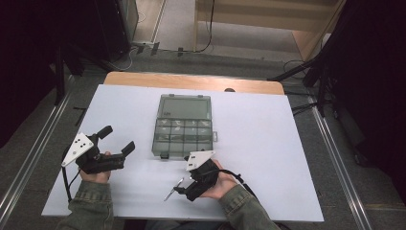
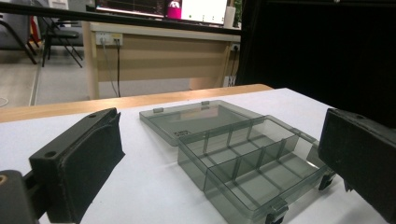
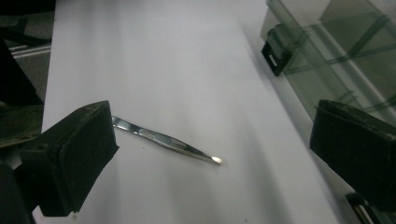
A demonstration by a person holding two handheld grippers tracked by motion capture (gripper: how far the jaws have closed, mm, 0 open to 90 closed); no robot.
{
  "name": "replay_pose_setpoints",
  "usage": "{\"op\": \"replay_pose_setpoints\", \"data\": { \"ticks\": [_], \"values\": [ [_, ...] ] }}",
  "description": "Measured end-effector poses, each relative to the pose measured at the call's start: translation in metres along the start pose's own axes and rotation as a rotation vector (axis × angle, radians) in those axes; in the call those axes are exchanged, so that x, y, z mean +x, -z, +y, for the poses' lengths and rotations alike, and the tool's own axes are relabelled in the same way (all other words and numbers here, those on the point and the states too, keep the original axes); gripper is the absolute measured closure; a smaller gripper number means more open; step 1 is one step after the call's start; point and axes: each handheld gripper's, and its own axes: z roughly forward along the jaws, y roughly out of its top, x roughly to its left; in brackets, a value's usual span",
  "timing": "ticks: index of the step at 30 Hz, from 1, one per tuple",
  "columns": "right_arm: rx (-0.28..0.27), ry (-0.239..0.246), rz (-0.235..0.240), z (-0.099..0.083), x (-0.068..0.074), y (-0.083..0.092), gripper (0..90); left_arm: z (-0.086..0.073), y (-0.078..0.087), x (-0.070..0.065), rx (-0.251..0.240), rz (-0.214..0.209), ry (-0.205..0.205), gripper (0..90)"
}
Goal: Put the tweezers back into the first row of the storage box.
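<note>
We count one pair of shiny tweezers (image 3: pixel 166 140) and one clear grey box (image 1: pixel 183 137) with its lid open on the white surface (image 1: pixel 268 143). We also see two grippers, the left gripper (image 1: pixel 117 139) and the right gripper (image 1: pixel 184 184), one in each hand.

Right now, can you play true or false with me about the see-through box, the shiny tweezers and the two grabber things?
1. The box is open, lid flat on the table. True.
2. The tweezers lie inside the box. False: they lie on the table beside it.
3. The right gripper has its jaws apart over the tweezers. True.
4. The left gripper is shut on the box. False: its jaws stand open, touching nothing.
</note>
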Motion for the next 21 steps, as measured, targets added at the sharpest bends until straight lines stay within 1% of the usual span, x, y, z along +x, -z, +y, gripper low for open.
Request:
{"op": "replay_pose_setpoints", "data": {
  "ticks": [1, 3, 8, 10, 11, 12, 13, 14, 16, 17, 21],
  "values": [
    [0.009, 0.010, 0.013, 0.001, 0.001, -0.004, 1.6, 0.000, 0.000, 0.000, 0.002, 0.001, -0.001, 0.0],
    [0.015, 0.014, 0.019, 0.001, 0.001, -0.006, 1.6, 0.000, -0.001, 0.000, 0.005, 0.005, -0.009, 0.0],
    [0.030, 0.018, 0.038, 0.002, 0.003, -0.014, 1.8, 0.000, -0.001, -0.001, 0.004, 0.003, -0.010, 0.0],
    [0.037, 0.027, 0.049, 0.003, 0.004, -0.017, 2.7, 0.000, -0.001, 0.000, 0.004, 0.005, -0.010, 0.0],
    [0.042, 0.033, 0.059, 0.003, 0.005, -0.019, 4.2, 0.000, -0.001, 0.000, 0.004, 0.005, -0.010, 0.0],
    [0.042, 0.033, 0.059, 0.003, 0.005, -0.019, 4.2, 0.000, -0.001, 0.000, 0.004, 0.005, -0.009, 0.0],
    [0.053, 0.045, 0.074, 0.003, 0.007, -0.022, 6.1, 0.000, -0.001, 0.000, 0.005, 0.005, -0.009, 0.0],
    [0.053, 0.045, 0.074, 0.003, 0.007, -0.022, 6.1, -0.001, -0.001, 0.000, 0.004, 0.005, -0.008, 0.0],
    [0.070, 0.059, 0.089, 0.003, 0.008, -0.025, 9.6, -0.001, -0.001, 0.000, 0.008, 0.003, -0.005, 0.0],
    [0.077, 0.077, 0.097, 0.002, 0.010, -0.028, 11.8, -0.001, -0.001, 0.000, 0.011, 0.001, -0.007, 0.0],
    [0.084, 0.089, 0.103, 0.002, 0.011, -0.030, 14.2, -0.001, -0.001, 0.000, 0.008, 0.001, -0.006, 0.0]
  ]
}}
